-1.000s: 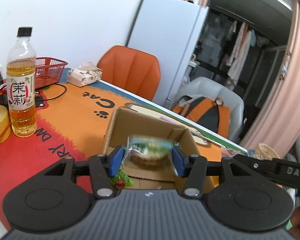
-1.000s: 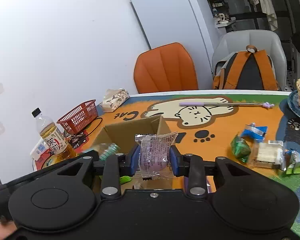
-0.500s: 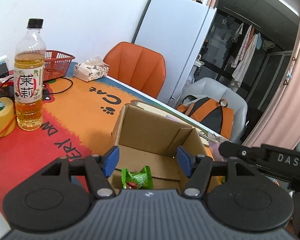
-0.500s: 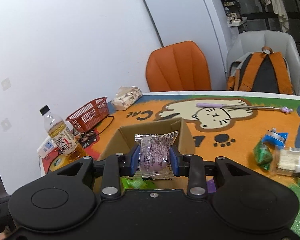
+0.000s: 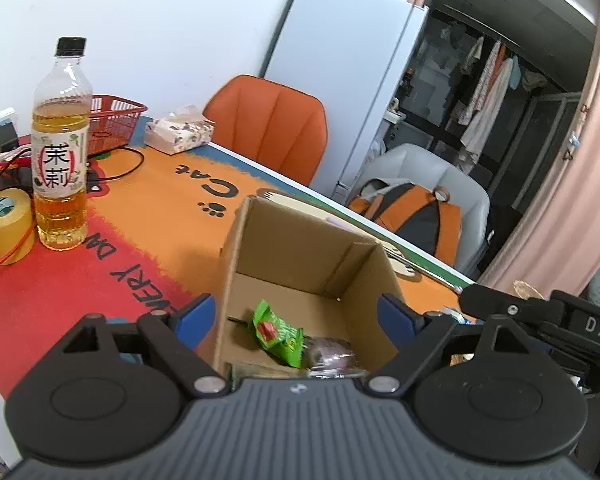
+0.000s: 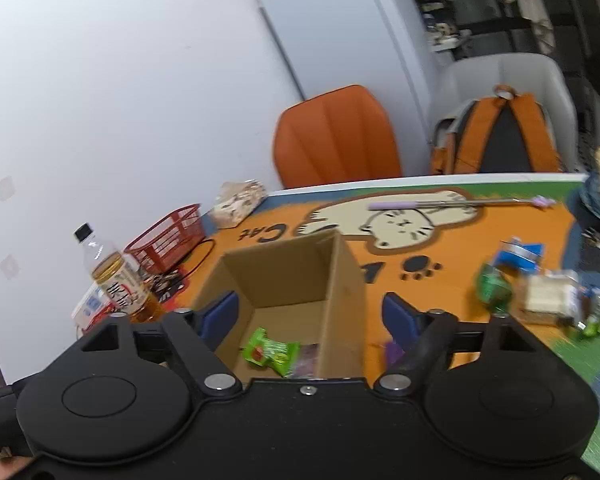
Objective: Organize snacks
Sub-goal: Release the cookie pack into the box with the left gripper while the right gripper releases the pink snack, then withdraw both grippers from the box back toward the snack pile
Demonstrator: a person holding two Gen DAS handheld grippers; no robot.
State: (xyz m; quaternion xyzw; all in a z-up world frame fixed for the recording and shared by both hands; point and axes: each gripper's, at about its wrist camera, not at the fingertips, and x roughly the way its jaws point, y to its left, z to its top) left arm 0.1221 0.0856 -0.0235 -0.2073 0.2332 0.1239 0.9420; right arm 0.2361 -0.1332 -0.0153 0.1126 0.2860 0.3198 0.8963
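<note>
Over the open brown cardboard box [image 5: 300, 276] at frame centre, we saw both claws part: a second earlier the left claw [image 5: 296, 314] pinched a green-topped snack and the right claw [image 6: 310, 312] a purple-wrapped one; now both were opening, empty, the packets lying inside beside the green wrapped candy [image 5: 278, 332]. Only the right view showed the loose snacks [image 6: 540, 296] still waiting on the tabletop [image 6: 452, 248].

Right gripper [image 6: 310, 314]: jaws opening, nothing between the blue pads, poised over the open cardboard box [image 6: 344, 276]. Box floor: green snack packet [image 6: 270, 350], purple-wrapped snack [image 6: 306, 356] touching it at 3 o'clock. Loose snacks [image 6: 540, 296] on the cat-print table mat [image 6: 460, 256], at 3 o'clock of the box. Tea bottle [image 6: 114, 276] and red basket [image 6: 168, 236] at 9 o'clock.
</note>
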